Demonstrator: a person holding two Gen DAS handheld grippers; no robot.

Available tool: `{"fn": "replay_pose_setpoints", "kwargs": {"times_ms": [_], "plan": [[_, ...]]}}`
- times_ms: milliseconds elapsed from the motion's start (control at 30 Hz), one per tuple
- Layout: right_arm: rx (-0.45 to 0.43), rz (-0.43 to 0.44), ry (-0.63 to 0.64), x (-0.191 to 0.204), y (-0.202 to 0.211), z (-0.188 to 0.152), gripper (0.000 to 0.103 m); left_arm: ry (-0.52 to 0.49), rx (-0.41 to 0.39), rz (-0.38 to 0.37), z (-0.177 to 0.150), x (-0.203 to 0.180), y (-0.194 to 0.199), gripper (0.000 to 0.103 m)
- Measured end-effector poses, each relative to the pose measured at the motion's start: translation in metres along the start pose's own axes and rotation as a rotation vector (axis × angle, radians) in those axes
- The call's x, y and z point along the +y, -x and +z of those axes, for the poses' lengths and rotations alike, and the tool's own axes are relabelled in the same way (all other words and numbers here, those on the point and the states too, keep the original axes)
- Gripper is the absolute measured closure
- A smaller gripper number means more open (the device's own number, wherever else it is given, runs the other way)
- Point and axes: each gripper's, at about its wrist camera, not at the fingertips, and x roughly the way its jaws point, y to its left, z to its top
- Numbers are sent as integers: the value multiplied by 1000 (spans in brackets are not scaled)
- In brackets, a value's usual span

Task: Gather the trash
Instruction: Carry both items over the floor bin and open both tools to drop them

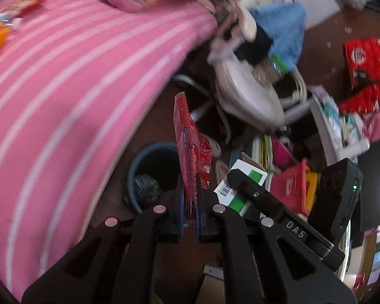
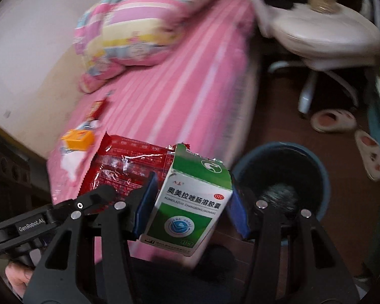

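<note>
a red wrapper (image 1: 190, 157) is being held upright in the closed jaws of the left gripper (image 1: 190, 217), above the floor beside the pink striped bed (image 1: 63, 88). a green and white medicine box (image 2: 190, 200), printed "otc" and "aomeilazuo changrongjiaonang", is being clamped by its sides between the blue pads (image 2: 145, 202) of the right gripper (image 2: 190, 207), its torn top flap being kept open. a blue bin (image 2: 283, 174) is being seen just beside the box, on the brown floor. "genrobot.ai" is being shown on the left gripper in the right view, and "das" on the right gripper in the left view. more wrappers (image 2: 81, 136) are being left on the bed.
</note>
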Motion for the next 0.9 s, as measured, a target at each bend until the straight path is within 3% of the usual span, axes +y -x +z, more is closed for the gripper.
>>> {"fn": "replay_pose_setpoints", "kwargs": {"times_ms": [267, 333, 433, 567, 600, 700, 733, 767, 833, 900], "plan": [[69, -109, -62, -78, -17, -7, 49, -45, 141, -6, -7, -39, -101, 97], [90, -128, -77, -91, -26, -8, 49, -109, 143, 43, -7, -50, -118, 97], [111, -142, -94, -104, -40, -6, 49, -108, 211, 64, -7, -43, -154, 97], [138, -163, -90, -115, -57, -3, 49, -87, 236, 94, 0, -29, -179, 94], [143, -166, -89, -117, -63, -2, 48, -74, 263, 107, 0, -24, -189, 92], [140, -200, -89, -123, -72, -1, 27, -47, 267, 136, 2, -17, -195, 79], [130, -212, -101, -127, -72, -2, 22, -33, 269, 133, 4, -15, -194, 68], [116, -229, -112, -130, -69, -2, 20, -12, 263, 129, 6, -11, -192, 53], [109, -244, -106, -132, -65, -5, 18, -6, 223, 113, 8, -12, -182, 38], [107, -249, -86, -128, -60, -9, 18, -9, 188, 82, 9, -13, -169, 36]]}}
